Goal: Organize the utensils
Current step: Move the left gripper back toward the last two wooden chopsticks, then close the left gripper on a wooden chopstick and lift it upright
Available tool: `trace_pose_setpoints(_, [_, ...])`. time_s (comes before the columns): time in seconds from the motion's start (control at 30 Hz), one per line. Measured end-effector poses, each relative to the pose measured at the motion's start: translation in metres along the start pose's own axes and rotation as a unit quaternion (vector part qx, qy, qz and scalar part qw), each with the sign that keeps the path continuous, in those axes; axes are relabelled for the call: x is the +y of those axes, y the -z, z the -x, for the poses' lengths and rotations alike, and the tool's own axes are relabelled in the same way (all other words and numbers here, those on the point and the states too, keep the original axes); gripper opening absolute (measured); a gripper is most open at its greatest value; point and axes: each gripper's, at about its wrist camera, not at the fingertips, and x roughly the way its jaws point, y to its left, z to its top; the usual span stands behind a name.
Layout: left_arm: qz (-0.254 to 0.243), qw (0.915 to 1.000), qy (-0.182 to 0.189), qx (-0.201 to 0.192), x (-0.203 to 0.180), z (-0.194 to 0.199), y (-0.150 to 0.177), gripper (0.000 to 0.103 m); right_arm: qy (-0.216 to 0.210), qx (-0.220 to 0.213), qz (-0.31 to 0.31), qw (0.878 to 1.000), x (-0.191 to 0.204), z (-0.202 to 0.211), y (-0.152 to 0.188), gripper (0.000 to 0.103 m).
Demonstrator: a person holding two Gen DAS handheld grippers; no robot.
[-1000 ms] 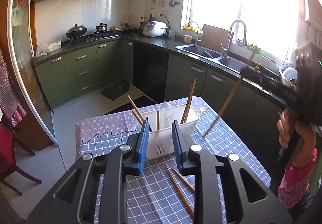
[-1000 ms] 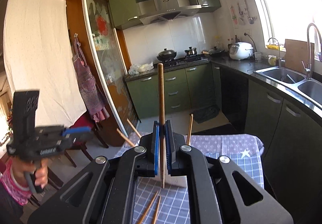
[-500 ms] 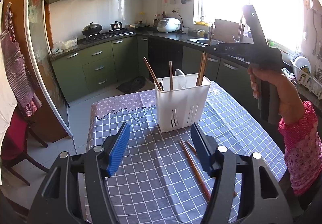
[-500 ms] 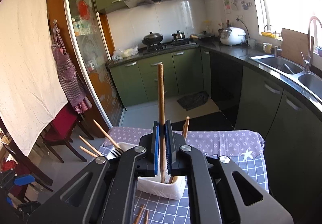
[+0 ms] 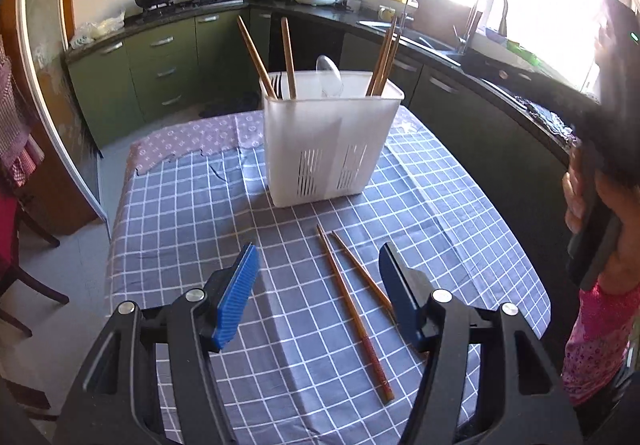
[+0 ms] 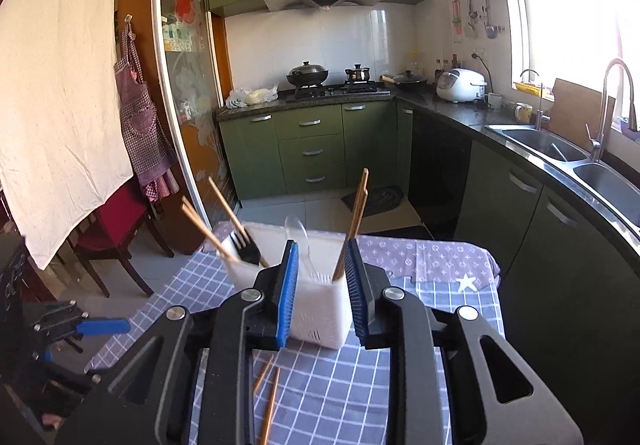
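Observation:
A white slotted utensil holder (image 5: 328, 141) stands on the checked tablecloth (image 5: 192, 213). It holds several wooden chopsticks (image 5: 382, 55), a clear spoon (image 5: 329, 75) and a black fork (image 6: 244, 241). Two loose chopsticks (image 5: 352, 305) lie on the cloth in front of it. My left gripper (image 5: 316, 285) is open and empty, low over the cloth, with the loose chopsticks between its fingers. My right gripper (image 6: 320, 281) is open and empty, just above and in front of the holder (image 6: 316, 309). The loose chopsticks also show in the right wrist view (image 6: 268, 393).
The small table's edges fall away on all sides. A red chair (image 6: 116, 229) stands at the left. Green kitchen cabinets (image 6: 308, 149) and a sink counter (image 6: 560, 149) run behind and right. The person's hand and right gripper body (image 5: 600, 205) are at the table's right edge.
My right gripper has opened and let go of the chopstick, which now stands in the holder. My left gripper has opened wider and dropped toward the two loose chopsticks.

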Motion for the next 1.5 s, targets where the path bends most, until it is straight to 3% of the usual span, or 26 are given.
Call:
trace_pose_setpoints(0.03, [0.004, 0.9999, 0.003, 0.012, -0.001, -0.008, 0.002, 0.06, 0.004, 0.013, 0.004, 1.0, -0.001, 0.001, 0.015, 0.026])
trace_pose_setpoints(0.13, [0.017, 0.9983, 0.013, 0.055, -0.002, -0.036, 0.008, 0.06, 0.014, 0.063, 0.015, 0.998, -0.003, -0.003, 0.059, 0.039])
trace_pose_setpoints(0.27, [0.04, 0.9942, 0.012, 0.099, -0.002, -0.071, 0.016, 0.059, 0.012, 0.111, 0.006, 0.994, -0.011, -0.02, 0.106, 0.039])
trace_pose_setpoints(0.4, [0.05, 0.9907, -0.001, 0.127, -0.005, -0.099, 0.019, 0.055, 0.006, 0.128, -0.017, 0.992, -0.022, -0.024, 0.133, 0.039])
trace_pose_setpoints(0.47, [0.06, 0.9869, -0.001, 0.15, -0.005, -0.115, 0.021, 0.044, 0.005, 0.131, -0.025, 0.991, -0.028, -0.027, 0.139, 0.039])
trace_pose_setpoints(0.57, [0.064, 0.9839, -0.009, 0.167, -0.008, -0.131, 0.019, 0.038, 0.004, 0.13, -0.036, 0.991, -0.036, -0.027, 0.142, 0.039])
trace_pose_setpoints(1.07, [0.024, 0.9826, -0.085, 0.164, -0.043, -0.165, 0.015, 0.027, -0.002, 0.129, -0.063, 0.99, -0.055, -0.027, 0.144, 0.039])
trace_pose_setpoints(1.23, [0.012, 0.9844, -0.081, 0.156, -0.051, -0.161, 0.019, 0.009, -0.004, 0.128, -0.064, 0.99, -0.055, -0.025, 0.143, 0.039])
trace_pose_setpoints(1.5, [0.009, 0.9857, -0.069, 0.154, -0.05, -0.15, 0.026, 0.007, -0.007, 0.126, -0.064, 0.99, -0.053, -0.021, 0.14, 0.039])
